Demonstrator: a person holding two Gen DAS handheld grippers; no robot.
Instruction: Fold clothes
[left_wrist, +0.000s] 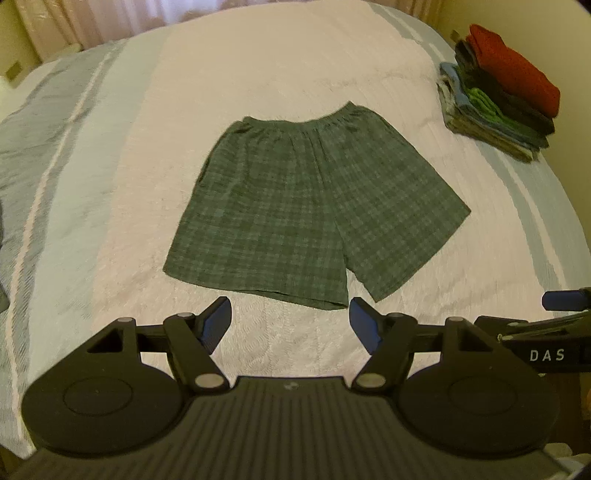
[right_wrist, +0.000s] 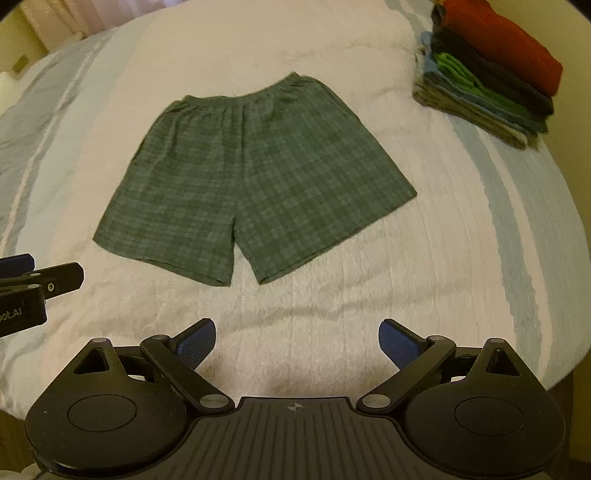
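Lying flat on my bed (left_wrist: 332, 55), the green plaid shorts (left_wrist: 314, 206) point their hems at me. Both jaws gape empty: left hand-held gripper (left_wrist: 290, 323) just short of the hems, right hand-held gripper (right_wrist: 297, 341) farther back. Folded clothes (right_wrist: 491, 70) sit far right.

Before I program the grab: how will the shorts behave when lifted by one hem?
Probably floppy: the shorts lie thin and flat on the bed. Likely light. The free leg would likely droop and swing.

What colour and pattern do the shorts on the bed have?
The shorts are dark green with a lighter check pattern. The left wrist view shows it best.
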